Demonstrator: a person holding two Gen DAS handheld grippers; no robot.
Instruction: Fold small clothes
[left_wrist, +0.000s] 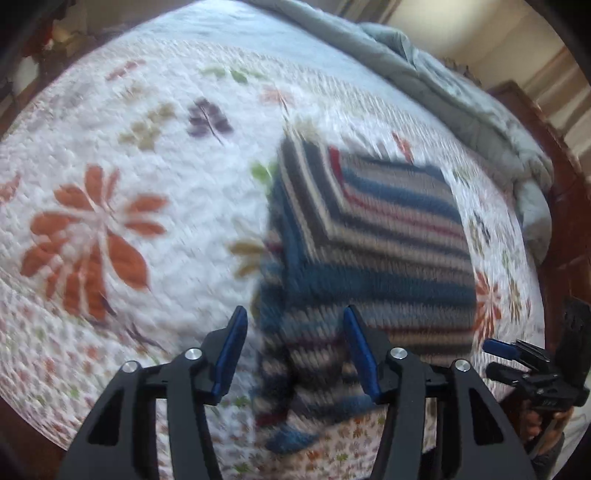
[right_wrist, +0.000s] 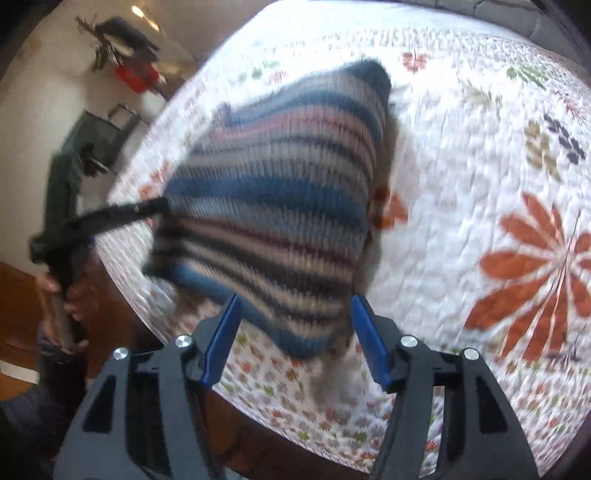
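A striped knitted garment (left_wrist: 373, 236) in blue, grey, white and red lies folded on a white quilt with orange flowers (left_wrist: 92, 236). A loose part of it trails toward the near edge. My left gripper (left_wrist: 295, 317) hovers over that near part, jaws apart, pads off the cloth. At the right edge of the left wrist view the right gripper (left_wrist: 517, 358) shows. In the right wrist view the same garment (right_wrist: 273, 206) lies ahead of my right gripper (right_wrist: 295, 301), which is open just above its near corner. The left gripper (right_wrist: 118, 212) reaches to the garment's left edge. Both views are blurred.
A grey duvet (left_wrist: 461, 96) is bunched along the far side of the bed, against a wooden bed frame (left_wrist: 565, 229). A hand (right_wrist: 70, 295) holds the left gripper's handle beside the bed. Dark furniture and a red thing (right_wrist: 136, 75) stand by the far wall.
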